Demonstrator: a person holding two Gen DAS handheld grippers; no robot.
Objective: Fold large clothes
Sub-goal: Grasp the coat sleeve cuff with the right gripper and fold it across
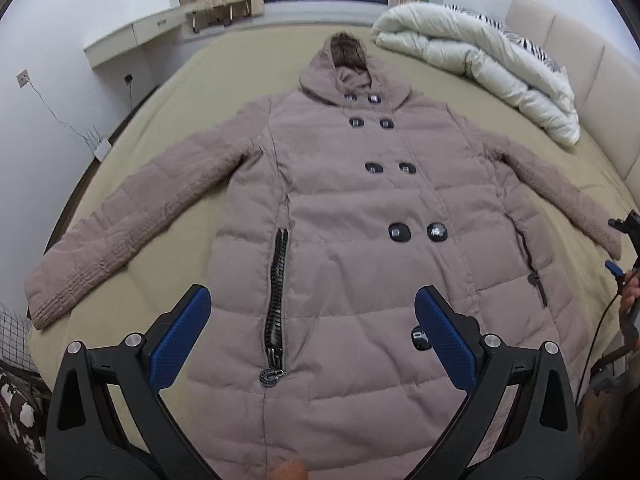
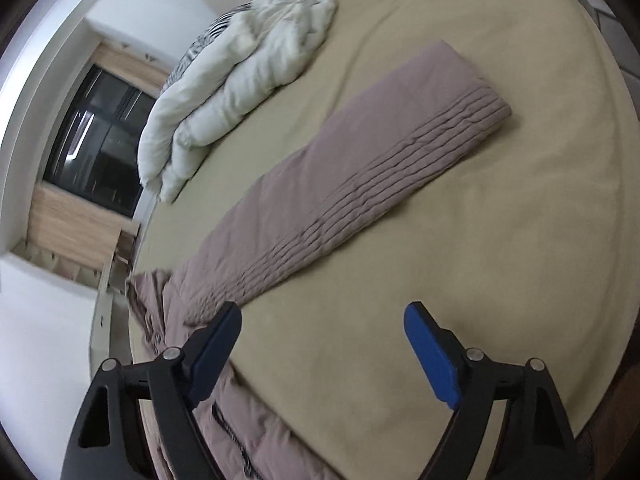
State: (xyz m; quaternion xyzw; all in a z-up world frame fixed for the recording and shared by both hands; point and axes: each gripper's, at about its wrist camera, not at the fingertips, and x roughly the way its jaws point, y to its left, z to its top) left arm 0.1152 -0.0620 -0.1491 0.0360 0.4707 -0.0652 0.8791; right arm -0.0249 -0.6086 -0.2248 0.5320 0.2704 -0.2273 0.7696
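Coat [image 1: 340, 240] flat on bed [image 1: 192, 92], both claws apart, empty; right gripper [image 2: 320, 344] should probably pinch sleeve cuff [image 2: 460, 92], fold inward

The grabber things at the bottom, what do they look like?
Both the left gripper and the right gripper have black angular frames with silver round bolts. Their fingers wear flat blue pads with a fine bumpy texture.
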